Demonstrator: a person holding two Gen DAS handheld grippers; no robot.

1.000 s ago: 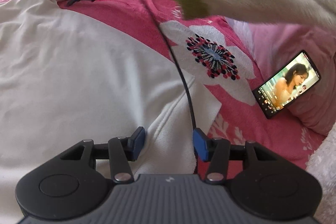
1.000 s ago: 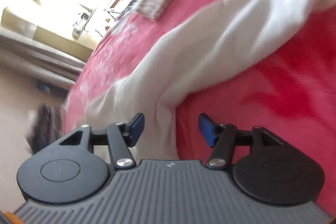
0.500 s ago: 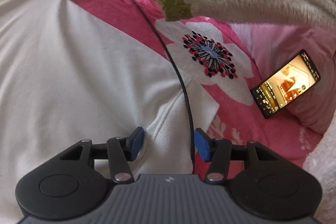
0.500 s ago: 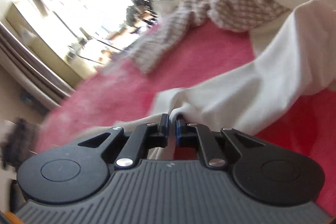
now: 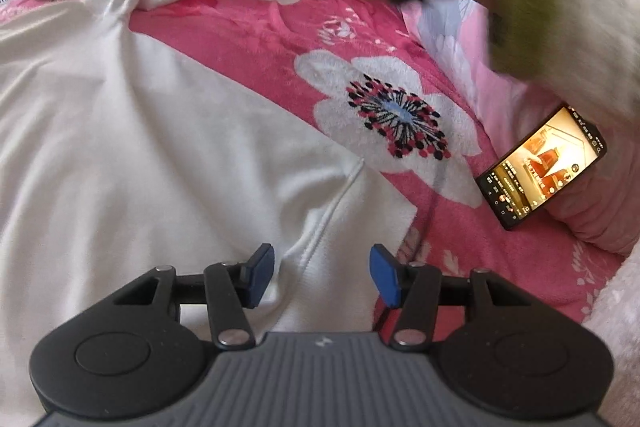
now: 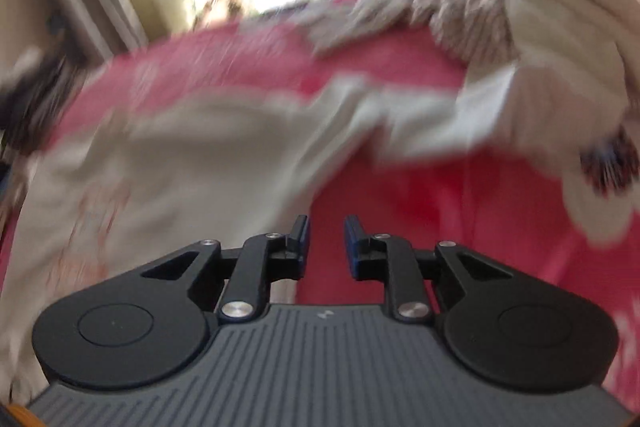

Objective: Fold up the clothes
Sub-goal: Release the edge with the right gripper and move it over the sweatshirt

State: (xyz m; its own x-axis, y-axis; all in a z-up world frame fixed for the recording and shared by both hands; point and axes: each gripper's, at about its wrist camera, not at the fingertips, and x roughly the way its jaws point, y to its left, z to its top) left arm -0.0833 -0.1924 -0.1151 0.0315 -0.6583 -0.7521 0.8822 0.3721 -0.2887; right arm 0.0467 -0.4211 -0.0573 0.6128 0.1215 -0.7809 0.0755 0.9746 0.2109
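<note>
Left gripper [image 5: 322,277]: blue pads wide apart, nothing between them, low over a sleeve hem at the lower centre of the left wrist view.
Right gripper [image 6: 326,241]: pads parted by a narrow gap, gripping nothing; the view is motion-blurred.
White shirt [image 5: 140,147]: spread flat across the left half of the frame on a pink floral blanket [image 5: 256,39].
Phone [image 5: 542,169]: lit screen, right edge, propped against a pink pillow [image 5: 600,219].
Patterned cloth [image 6: 460,15]: bunched at upper right, behind the shirt.
</note>
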